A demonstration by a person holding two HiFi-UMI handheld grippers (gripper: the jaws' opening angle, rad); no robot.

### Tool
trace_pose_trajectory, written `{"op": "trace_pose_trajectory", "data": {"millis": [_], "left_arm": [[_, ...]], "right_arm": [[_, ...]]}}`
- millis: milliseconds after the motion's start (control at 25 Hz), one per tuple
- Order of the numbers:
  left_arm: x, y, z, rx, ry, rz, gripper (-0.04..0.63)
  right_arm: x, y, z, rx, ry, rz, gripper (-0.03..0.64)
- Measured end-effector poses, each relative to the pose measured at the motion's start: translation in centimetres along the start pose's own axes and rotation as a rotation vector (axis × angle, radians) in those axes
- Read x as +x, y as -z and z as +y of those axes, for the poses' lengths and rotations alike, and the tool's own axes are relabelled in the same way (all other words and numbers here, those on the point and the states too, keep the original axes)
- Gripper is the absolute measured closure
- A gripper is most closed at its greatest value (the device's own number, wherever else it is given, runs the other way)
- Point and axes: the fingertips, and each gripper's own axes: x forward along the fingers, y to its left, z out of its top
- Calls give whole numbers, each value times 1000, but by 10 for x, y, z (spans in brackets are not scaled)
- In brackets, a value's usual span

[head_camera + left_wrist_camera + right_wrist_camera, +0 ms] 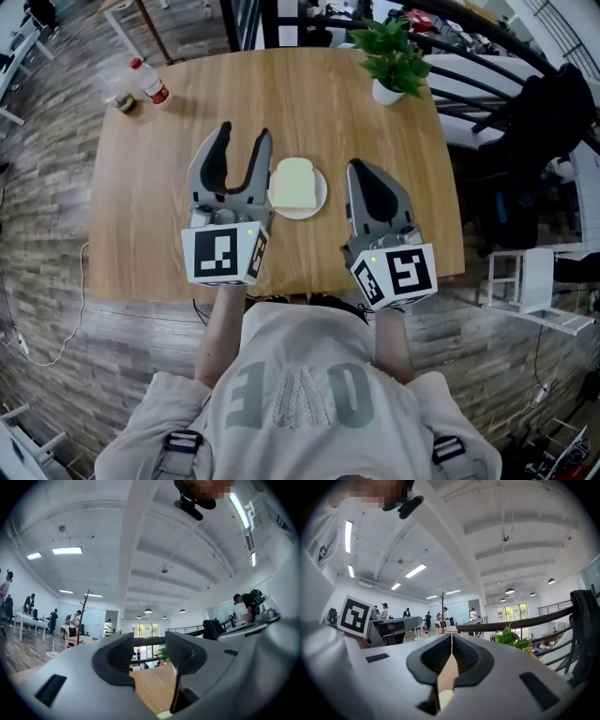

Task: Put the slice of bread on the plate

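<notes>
A pale slice of bread [292,183] lies flat on a small white plate [319,203] in the middle of the wooden table [141,206]. My left gripper [244,132] hovers just left of the plate, jaws spread apart and empty. In the left gripper view, that gripper [150,645] shows a wide gap with only tabletop beyond. To the right of the plate my right gripper [357,169] is held with its jaws pressed together. The right gripper view shows the same gripper [451,638] closed to a thin seam, holding nothing. Neither gripper touches the bread.
A potted green plant [394,58] stands at the table's far right, also seen in the right gripper view [512,638]. A plastic bottle [150,82] lies at the far left corner. Dark bags [539,131] and a white stool [521,279] sit off the right edge.
</notes>
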Motion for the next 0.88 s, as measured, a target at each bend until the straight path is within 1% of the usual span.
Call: {"op": "trace_pose_trajectory", "data": {"millis": [80, 120, 200, 240, 320, 480, 680, 800, 880], "left_arm": [[-5, -4, 6, -28, -20, -20, 398], [-7, -6, 8, -45, -30, -26, 439], [-11, -7, 13, -77, -62, -32, 557], [-12, -8, 15, -88, -77, -35, 586], [-14, -10, 16, -109, -86, -47, 588], [-17, -14, 16, -164, -67, -73, 588], [-18, -15, 17, -154, -64, -66, 588], [-18, -12, 18, -146, -65, -55, 588], [-16, -10, 18, -142, -63, -52, 588]], "right_arm": [[3, -6, 4, -30, -4, -20, 597], [4, -8, 6, -40, -5, -31, 597], [6, -11, 6, -43, 2, -45, 597], [7, -11, 5, -38, 7, -46, 597], [9, -9, 5, -26, 14, -41, 597], [13, -8, 7, -24, 8, -35, 597], [18, -8, 14, -52, 0, -18, 597], [22, -3, 17, -104, 9, 14, 598], [25, -1, 17, -120, 14, 24, 598]]}}
